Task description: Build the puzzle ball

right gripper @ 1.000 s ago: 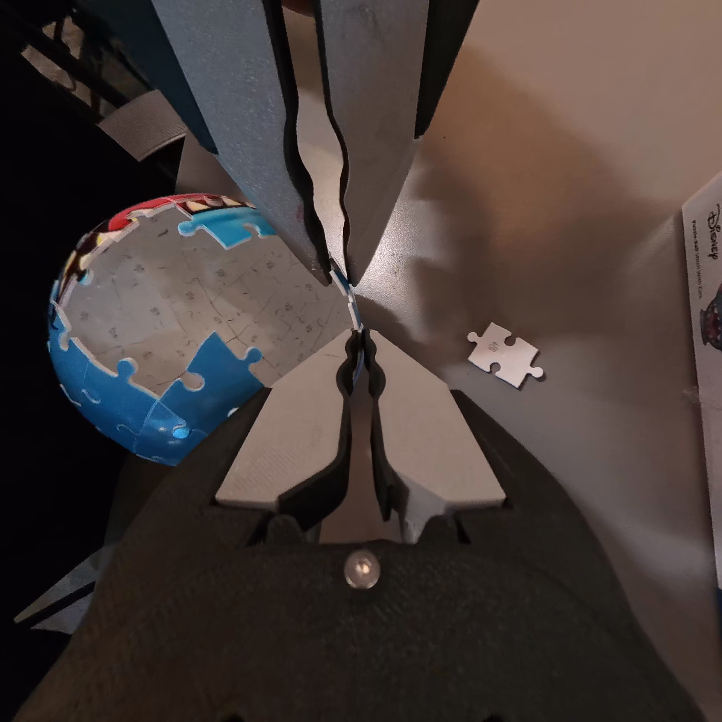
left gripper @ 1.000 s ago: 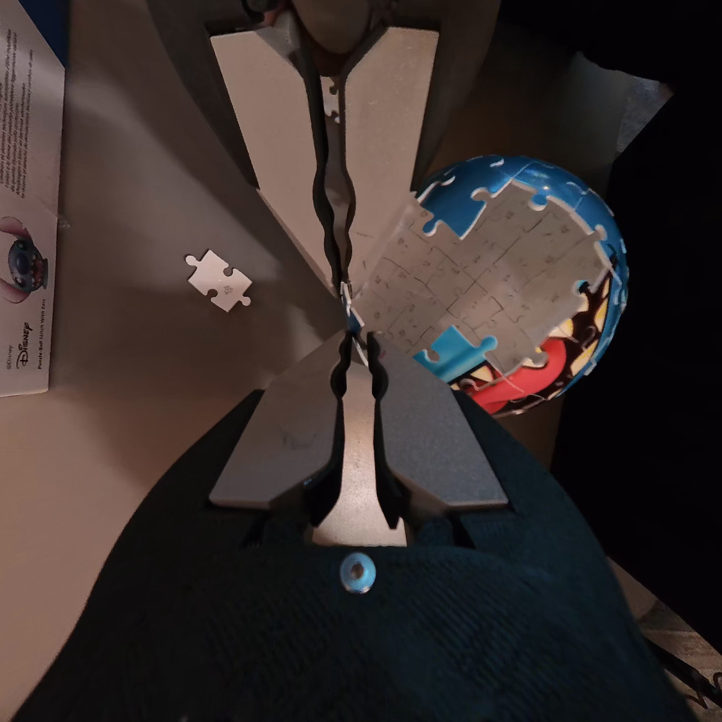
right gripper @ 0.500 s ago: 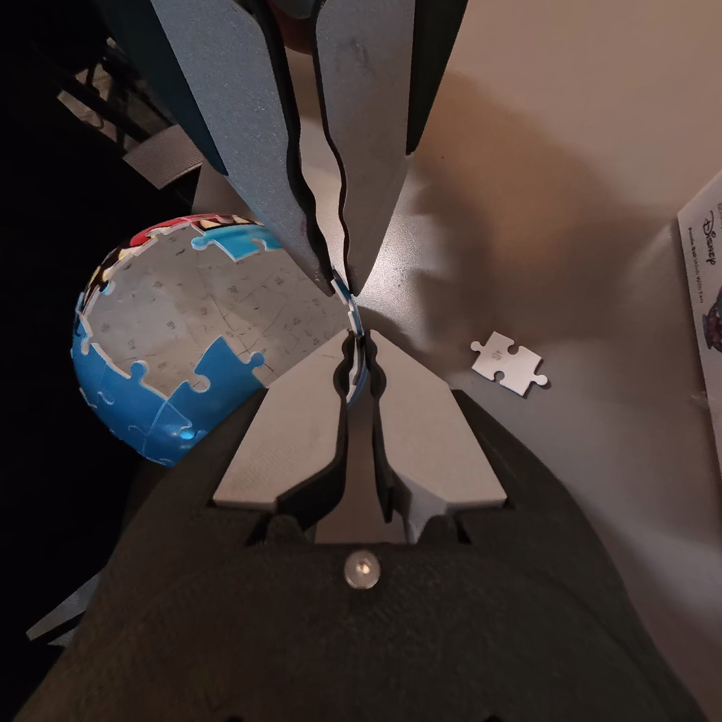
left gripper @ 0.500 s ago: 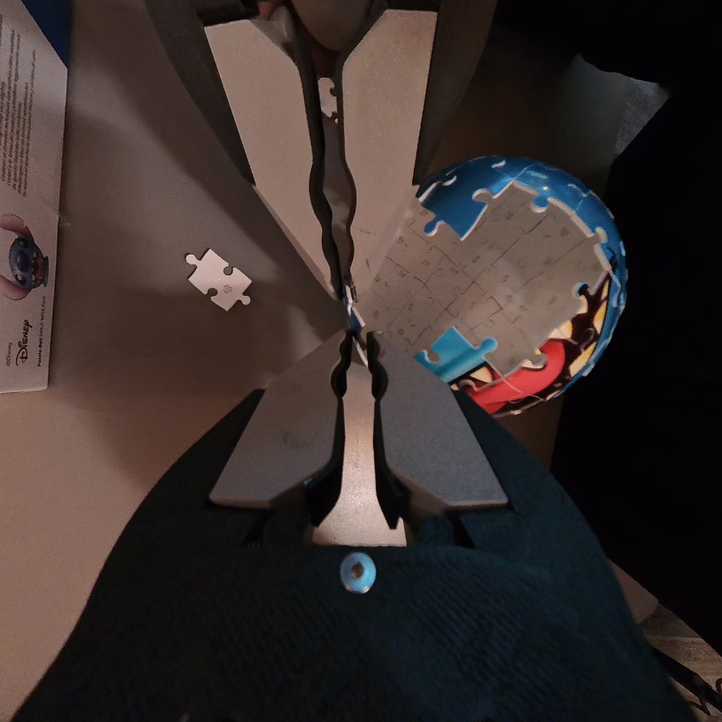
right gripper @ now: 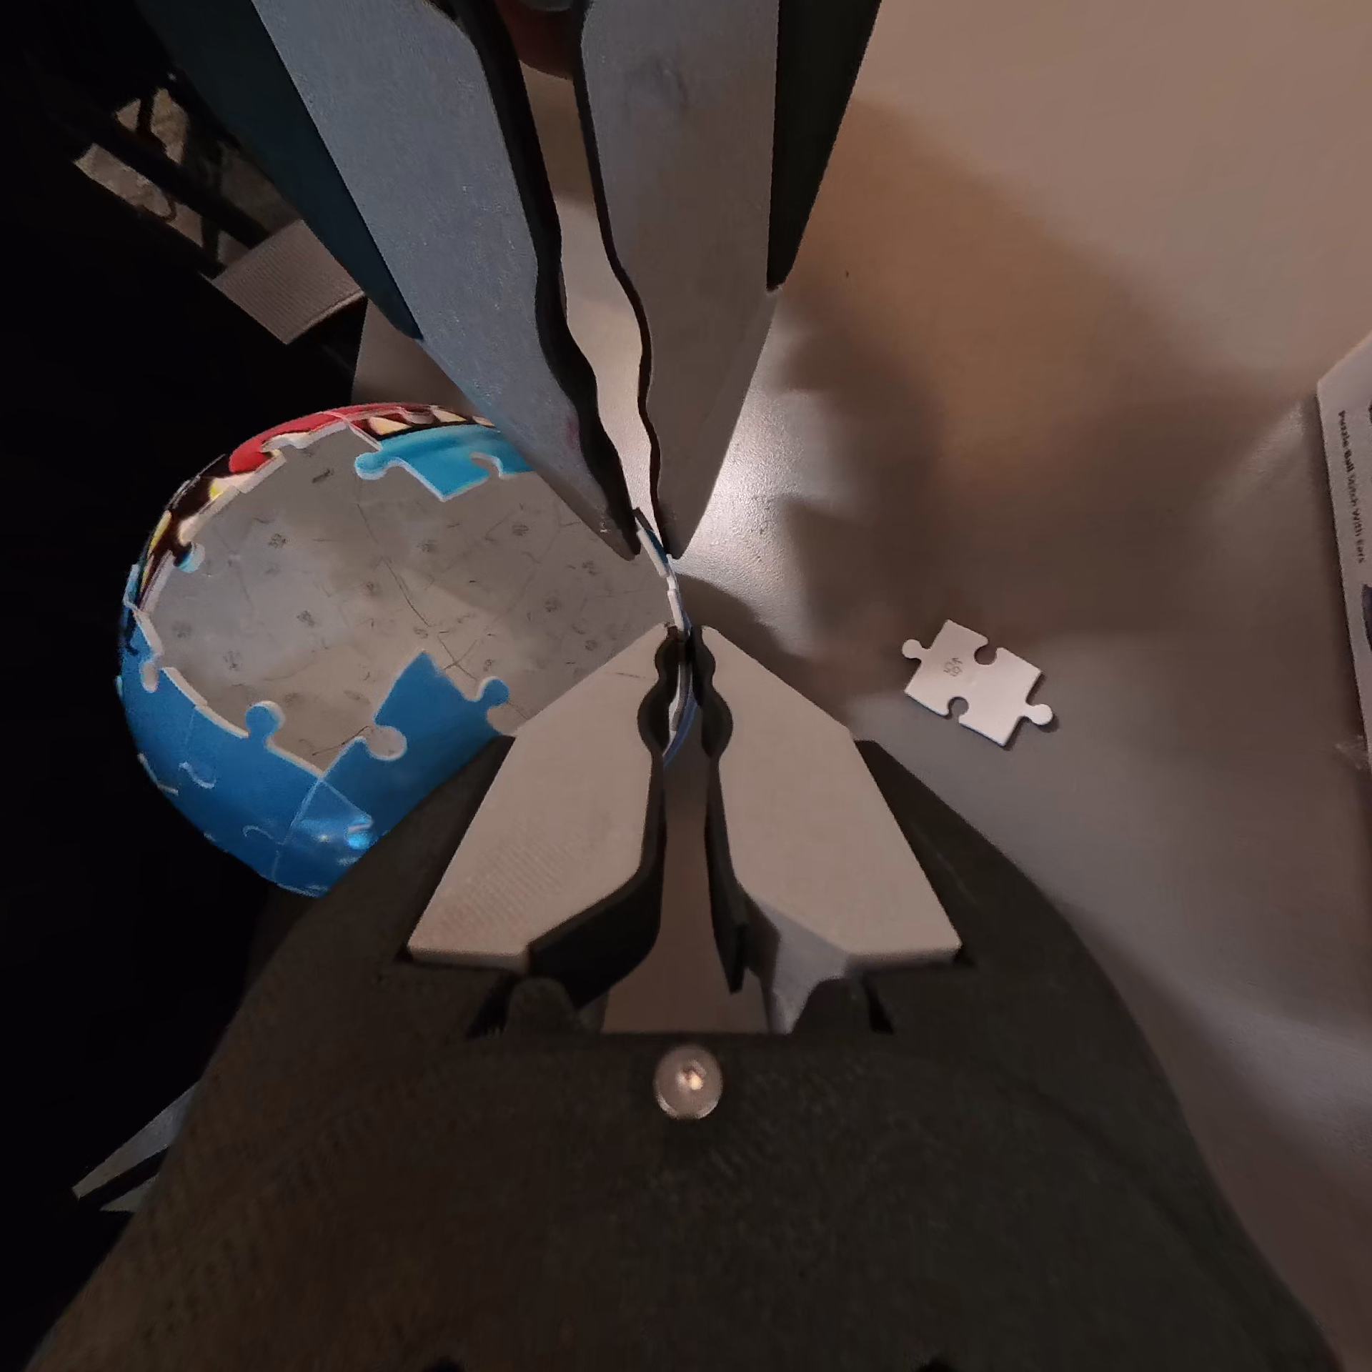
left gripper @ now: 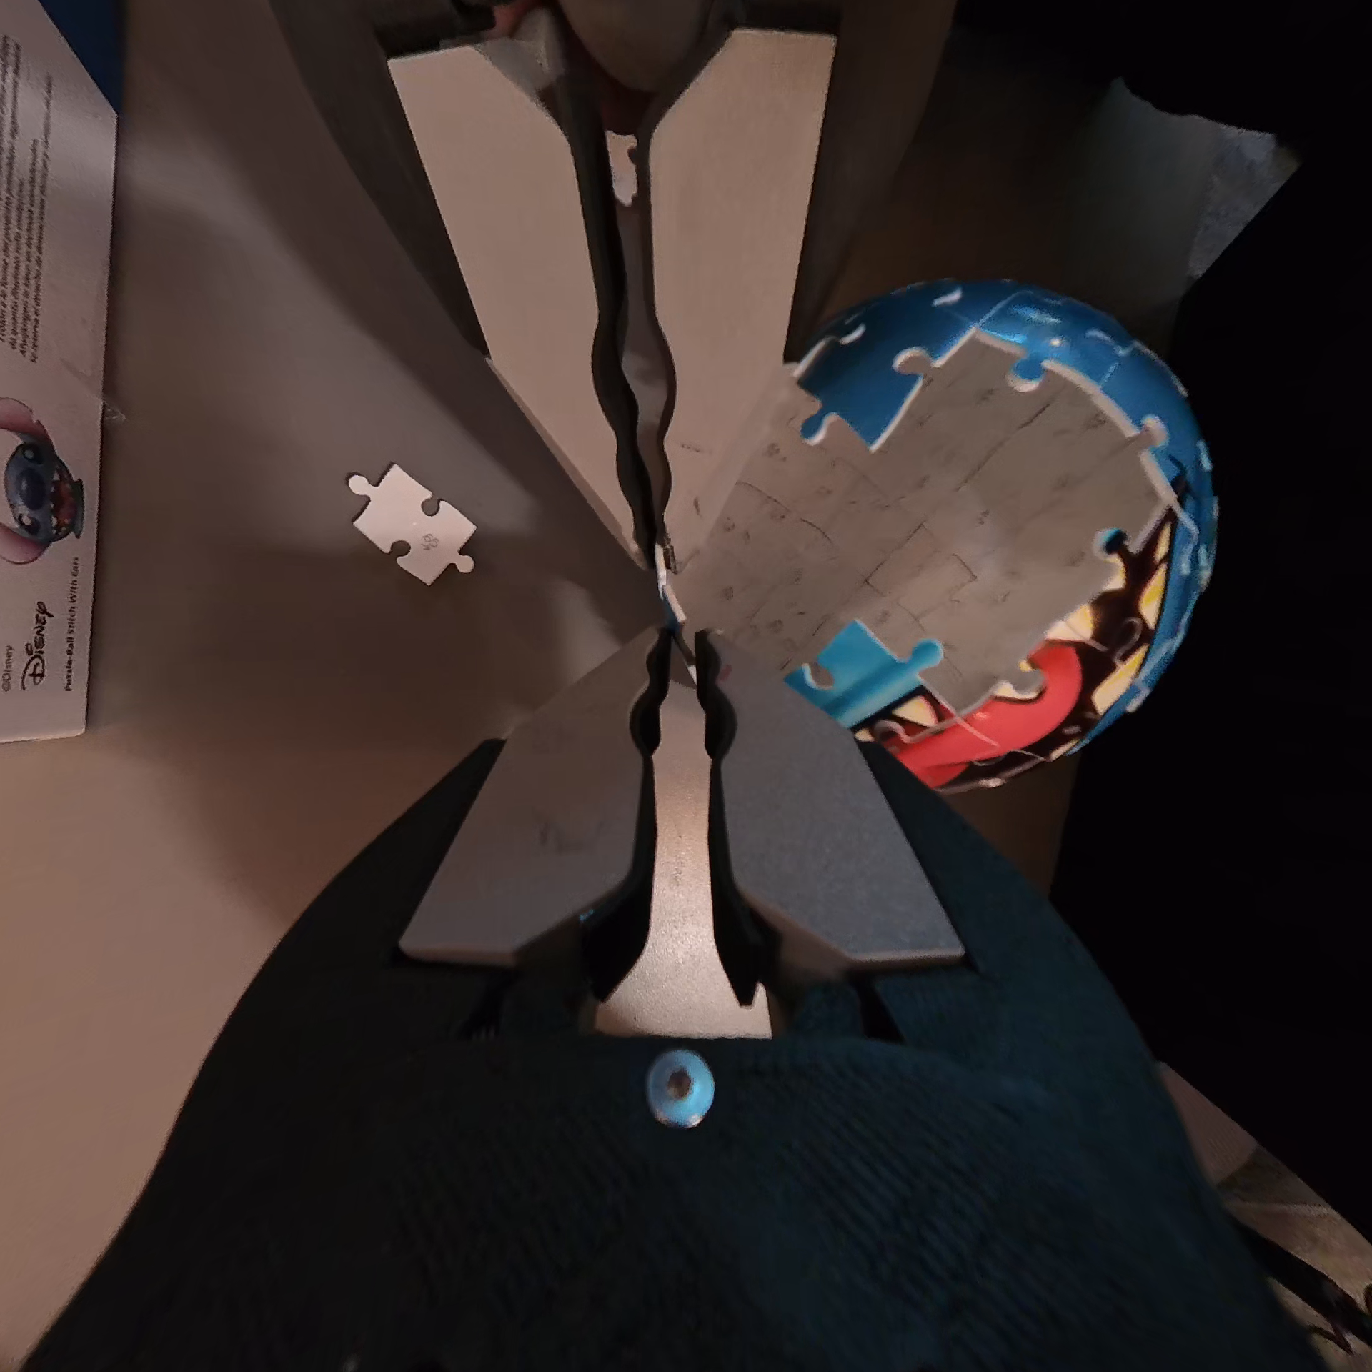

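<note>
The partly built puzzle ball (left gripper: 965, 534) is an open shell, blue, red and yellow outside and grey inside. It is on the right in the left wrist view and on the left in the right wrist view (right gripper: 334, 631). My left gripper (left gripper: 679, 640) is shut on the near rim of the shell. My right gripper (right gripper: 687, 640) is shut on the same rim from the opposite side. Their tips nearly meet: the right gripper (left gripper: 657, 549) comes in from the top, as does the left gripper (right gripper: 652, 549) in the right wrist view. A loose grey-backed piece (left gripper: 413, 523) (right gripper: 972, 690) lies face down on the table.
A printed leaflet (left gripper: 44, 445) (right gripper: 1347, 520) lies at the table's edge, beyond the loose piece. Another pale piece (left gripper: 624, 171) shows between the far gripper's fingers. The beige table (left gripper: 223, 817) ends in darkness just behind the ball. Less than 4 cm separates the two grippers' tips. About 8 centimetres separates my right fingertips from the loose grey-backed piece (right gripper: 972, 690). Look for it in the left wrist view (left gripper: 415, 516) too.
Both grippers keep their hold on the rim. The ball and the grippers have shifted only slightly, and the loose piece has not moved on the table.
</note>
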`<state>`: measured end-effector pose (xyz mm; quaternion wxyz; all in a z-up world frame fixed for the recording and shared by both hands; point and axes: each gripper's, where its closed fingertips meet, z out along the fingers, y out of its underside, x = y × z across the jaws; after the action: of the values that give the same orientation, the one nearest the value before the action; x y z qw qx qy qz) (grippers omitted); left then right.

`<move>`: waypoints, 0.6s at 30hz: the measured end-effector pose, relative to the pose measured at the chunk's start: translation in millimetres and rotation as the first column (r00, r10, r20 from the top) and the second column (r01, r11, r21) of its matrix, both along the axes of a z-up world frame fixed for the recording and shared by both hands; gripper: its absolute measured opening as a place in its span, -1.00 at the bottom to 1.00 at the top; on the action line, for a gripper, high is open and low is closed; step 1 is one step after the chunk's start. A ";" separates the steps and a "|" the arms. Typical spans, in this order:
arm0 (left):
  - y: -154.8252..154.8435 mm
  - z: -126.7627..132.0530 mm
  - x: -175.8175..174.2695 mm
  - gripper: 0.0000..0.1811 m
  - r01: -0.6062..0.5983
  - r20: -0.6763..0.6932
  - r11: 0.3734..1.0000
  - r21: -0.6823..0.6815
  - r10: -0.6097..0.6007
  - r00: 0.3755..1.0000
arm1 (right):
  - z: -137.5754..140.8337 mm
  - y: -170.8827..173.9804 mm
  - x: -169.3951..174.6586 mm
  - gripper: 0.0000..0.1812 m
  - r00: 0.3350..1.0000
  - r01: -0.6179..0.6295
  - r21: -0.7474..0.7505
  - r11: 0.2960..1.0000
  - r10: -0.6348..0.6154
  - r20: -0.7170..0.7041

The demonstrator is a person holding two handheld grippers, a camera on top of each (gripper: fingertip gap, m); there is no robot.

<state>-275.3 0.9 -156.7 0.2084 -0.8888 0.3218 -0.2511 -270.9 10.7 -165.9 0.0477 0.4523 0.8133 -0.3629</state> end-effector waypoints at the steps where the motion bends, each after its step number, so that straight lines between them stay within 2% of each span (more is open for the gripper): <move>1: -0.2 -0.7 0.1 -0.96 0.000 -0.003 1.000 -0.001 0.000 1.000 | -0.6 -0.2 0.5 -1.00 1.000 -0.003 0.006 1.000 0.003 0.003; 11: -0.3 2.1 1.8 -0.96 -0.001 0.019 1.000 -0.001 0.001 1.000 | 2.8 0.0 1.8 -0.99 1.000 -0.009 0.002 1.000 0.009 -0.006; 14: 0.3 4.9 1.6 -0.96 -0.003 0.023 1.000 0.009 0.002 1.000 | 14.7 5.6 2.0 -0.87 1.000 0.013 -0.041 0.999 -0.014 -0.012; 18: 0.0 5.1 1.5 -0.95 -0.006 0.029 1.000 0.007 0.006 1.000 | 26.1 17.3 2.3 -0.94 0.998 0.042 -0.034 0.999 -0.043 -0.045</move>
<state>-273.8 0.8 -151.6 0.2171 -0.8853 0.3167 -0.2623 -268.6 28.0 -139.8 0.0286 0.4603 0.7982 -0.3876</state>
